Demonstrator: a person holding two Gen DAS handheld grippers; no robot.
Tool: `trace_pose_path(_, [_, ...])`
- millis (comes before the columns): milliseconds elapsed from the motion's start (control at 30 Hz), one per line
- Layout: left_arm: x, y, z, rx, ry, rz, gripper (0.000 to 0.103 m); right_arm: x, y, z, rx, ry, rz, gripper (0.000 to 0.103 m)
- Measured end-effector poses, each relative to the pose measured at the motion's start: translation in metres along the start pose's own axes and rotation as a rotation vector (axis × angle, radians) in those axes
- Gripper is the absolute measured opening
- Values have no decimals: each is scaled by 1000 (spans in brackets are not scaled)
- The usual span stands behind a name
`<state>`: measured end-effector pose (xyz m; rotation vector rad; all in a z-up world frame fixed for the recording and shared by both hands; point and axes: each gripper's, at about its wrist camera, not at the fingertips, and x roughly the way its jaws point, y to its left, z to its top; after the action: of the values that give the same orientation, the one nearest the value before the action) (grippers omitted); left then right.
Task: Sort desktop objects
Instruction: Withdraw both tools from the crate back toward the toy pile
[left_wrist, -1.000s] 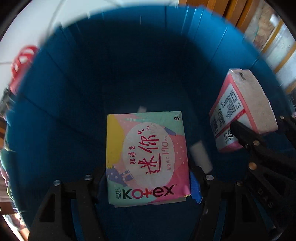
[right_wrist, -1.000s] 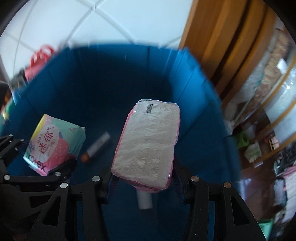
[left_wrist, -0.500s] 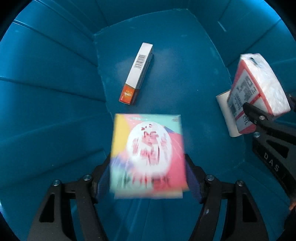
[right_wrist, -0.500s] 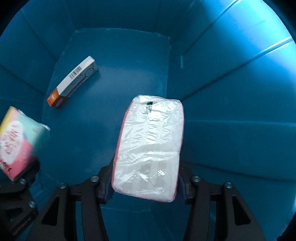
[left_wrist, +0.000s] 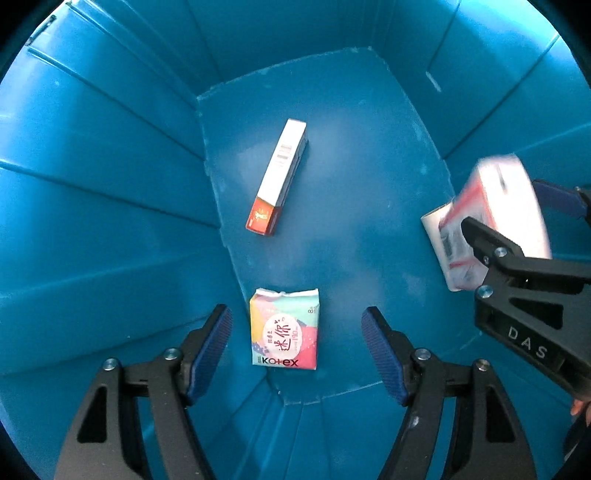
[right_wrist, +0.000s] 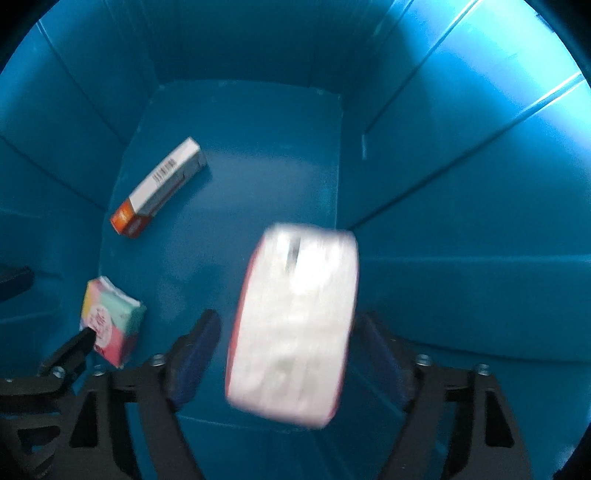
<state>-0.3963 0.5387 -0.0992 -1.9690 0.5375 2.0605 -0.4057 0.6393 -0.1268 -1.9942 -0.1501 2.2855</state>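
Both grippers point down into a deep blue bin (left_wrist: 110, 184). My left gripper (left_wrist: 297, 332) is open, and the colourful Kotex pack (left_wrist: 284, 328) lies flat on the bin floor below it, touching neither pad. In the right wrist view my right gripper (right_wrist: 288, 321) has its jaws opening. The plastic-wrapped tissue pack (right_wrist: 295, 321) is a blur between them, with a gap at each pad. The left wrist view shows that tissue pack (left_wrist: 495, 206) at the right, between the right gripper's fingers (left_wrist: 480, 236).
A long white box with an orange end (left_wrist: 277, 177) lies on the bin floor further in, also in the right wrist view (right_wrist: 159, 188). A small white item (left_wrist: 430, 223) peeks out under the tissue pack. The ribbed bin walls (right_wrist: 461, 184) close in on all sides.
Both grippers sank into the bin. The left gripper let go of the Kotex pack, which dropped to the floor. The right jaws spread off the tissue pack, which now blurs.
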Motion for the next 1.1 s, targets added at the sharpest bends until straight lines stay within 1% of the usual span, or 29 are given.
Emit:
trace_pose_path(67, [-6,3,0,-6,-32,5,72,-12,-3,0,13,-30,-8,82])
trace_pose_path(167, [-26,11,-4,-36,-97,-24,72,-40,-7,-1,14,-81,-10,82])
trace_pose_path(267, [-53,19,-14,-62,-186,-46,72,-81,-6,-9,-19,-178,-39,88])
trace_pose_path(367, [-90,24,-38,-61,-307,-57,72,-125,-5,-29,-50,-298,-68,92])
trace_pose_path(433, [-111,29,-57,-73,-393,-63,72,-149,-4,-44,-55,-369,-65,96])
trace_pose_path(500, [-131,34,-76,-96,-473,-73,73,-172,-4,-63,-50,-447,-42,98])
trace_pose_path(567, [-150,40,-97,-129,-557,-79,80,-190,-6,-82,-30,-518,-14,101])
trace_pose_path(600, [-158,42,-107,-144,-596,-77,81,-197,-7,-93,-19,-553,8,102])
trace_pose_path(700, [-176,47,-138,-183,-701,-51,81,-212,-6,-119,8,-625,72,102])
trace_pose_path(800, [-187,50,-165,-225,-784,-18,82,-220,-1,-140,31,-695,99,102])
trace_pose_path(867, [-190,55,-182,-267,-821,2,89,-222,4,-151,38,-737,113,102])
trace_pose_path(1000, [-199,71,-218,-338,-879,70,89,-223,18,-164,50,-780,137,102])
trace_pose_path(1100, [-204,88,-243,-383,-923,132,89,-232,34,-172,31,-806,165,102])
